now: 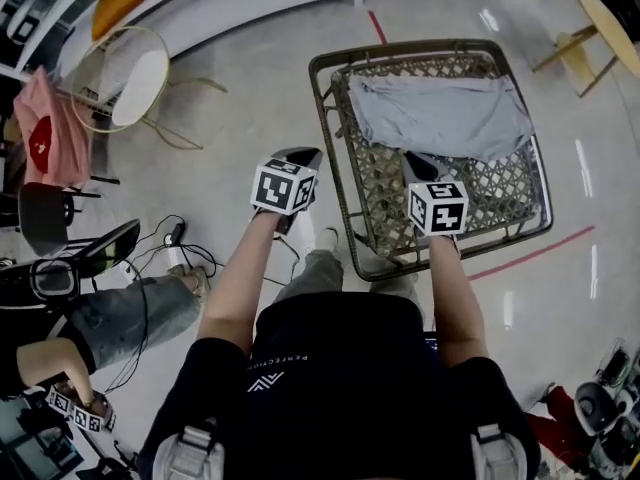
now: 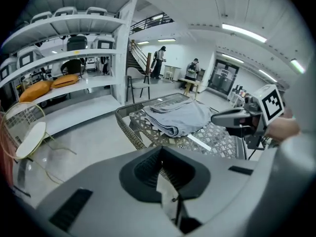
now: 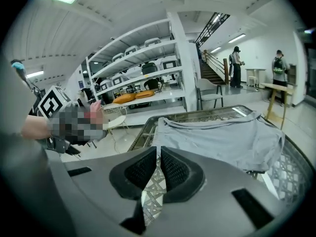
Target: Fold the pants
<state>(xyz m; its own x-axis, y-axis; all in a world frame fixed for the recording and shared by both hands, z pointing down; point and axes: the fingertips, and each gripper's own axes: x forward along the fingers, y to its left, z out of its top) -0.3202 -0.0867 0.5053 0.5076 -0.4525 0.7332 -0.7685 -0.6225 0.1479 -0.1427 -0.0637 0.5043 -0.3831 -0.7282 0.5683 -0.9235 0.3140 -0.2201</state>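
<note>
Grey pants (image 1: 440, 110) lie folded in a bundle on the far half of a woven lattice table with a metal rim (image 1: 330, 128). My left gripper (image 1: 303, 158) is shut and empty, hovering over the floor just left of the table's edge. My right gripper (image 1: 416, 162) is shut too, with nothing in it, above the lattice right at the near edge of the pants. In the left gripper view the pants (image 2: 180, 116) lie ahead past the shut jaws (image 2: 162, 164). The right gripper view shows the pants (image 3: 222, 137) just beyond its jaws (image 3: 158, 163).
A round side table on a wire frame (image 1: 125, 78) stands to the left. A seated person's leg (image 1: 125, 313) and cables (image 1: 170, 248) lie at lower left. A wooden table (image 1: 605, 23) is at top right, and red floor tape (image 1: 530, 253) passes the table's near right corner.
</note>
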